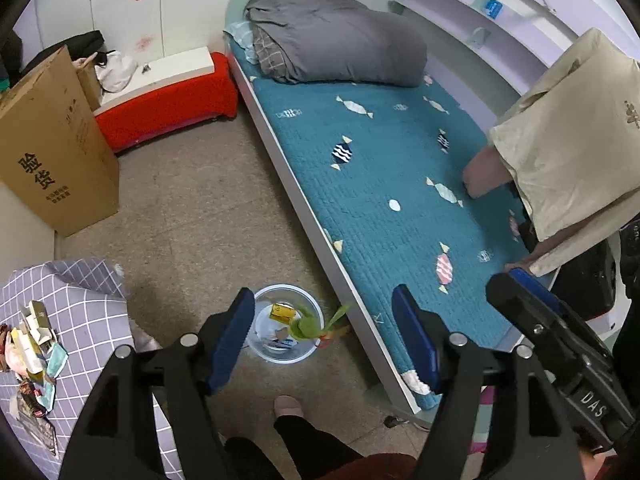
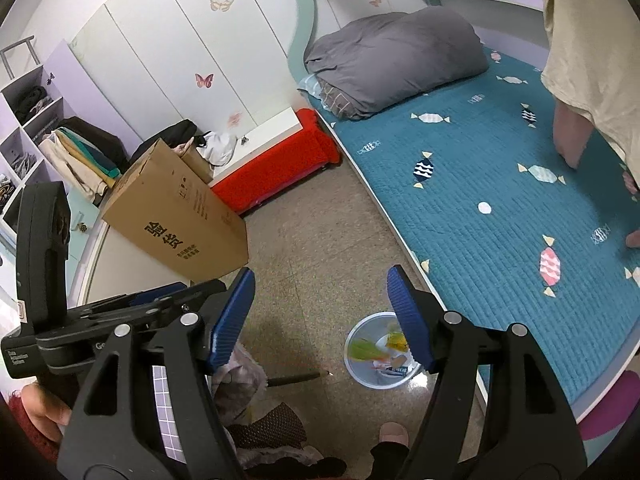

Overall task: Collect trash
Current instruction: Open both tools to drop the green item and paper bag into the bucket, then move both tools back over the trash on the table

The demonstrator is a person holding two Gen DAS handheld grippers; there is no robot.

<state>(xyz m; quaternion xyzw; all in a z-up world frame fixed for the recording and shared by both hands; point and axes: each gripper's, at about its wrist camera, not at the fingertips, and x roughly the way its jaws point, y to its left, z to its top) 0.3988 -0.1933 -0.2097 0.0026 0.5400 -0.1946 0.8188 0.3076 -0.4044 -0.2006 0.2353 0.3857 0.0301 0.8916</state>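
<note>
Jaws spread (nothing gripped), left gripper (image 1: 323,344), right gripper (image 2: 321,316), over bin (image 1: 260,350).

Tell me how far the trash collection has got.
Done: the bin on the floor by the bed already holds a yellow carton, a green wrapper and other scraps. In hand: nothing; the left claw and right claw are both open and empty. Left: a pile of wrappers on the checked cloth.
</note>
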